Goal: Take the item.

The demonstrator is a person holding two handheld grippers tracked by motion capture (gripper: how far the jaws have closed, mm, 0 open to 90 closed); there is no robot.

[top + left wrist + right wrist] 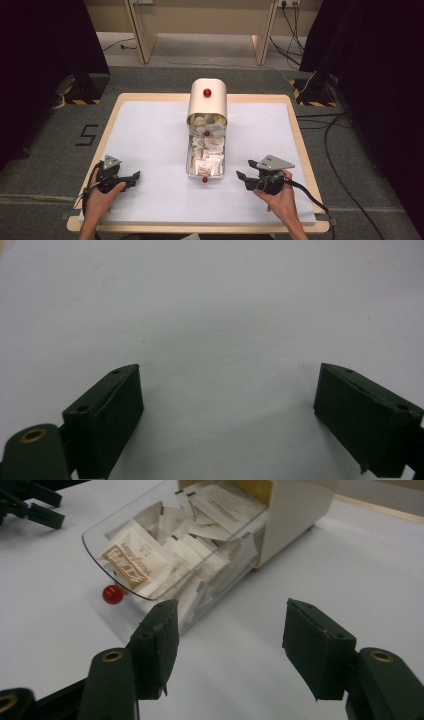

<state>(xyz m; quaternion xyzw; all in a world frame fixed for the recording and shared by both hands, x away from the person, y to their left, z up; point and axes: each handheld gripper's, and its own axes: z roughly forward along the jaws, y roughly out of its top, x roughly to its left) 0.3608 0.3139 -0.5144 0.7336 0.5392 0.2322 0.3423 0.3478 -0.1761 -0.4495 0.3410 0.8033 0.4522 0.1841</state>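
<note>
Drawer point(165, 555) half hidden by right tool point(227, 645); both tools released, left tool point(227, 405) too.

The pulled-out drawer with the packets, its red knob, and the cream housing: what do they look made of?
The drawer looks like clear glossy plastic: the packets show through its wall. The red knob seems to be shiny plastic or painted wood, with a small highlight. The cream housing looks smooth and satin, either plastic or painted metal.

One drawer box point(207, 100), three red knobs point(207, 92).
</note>
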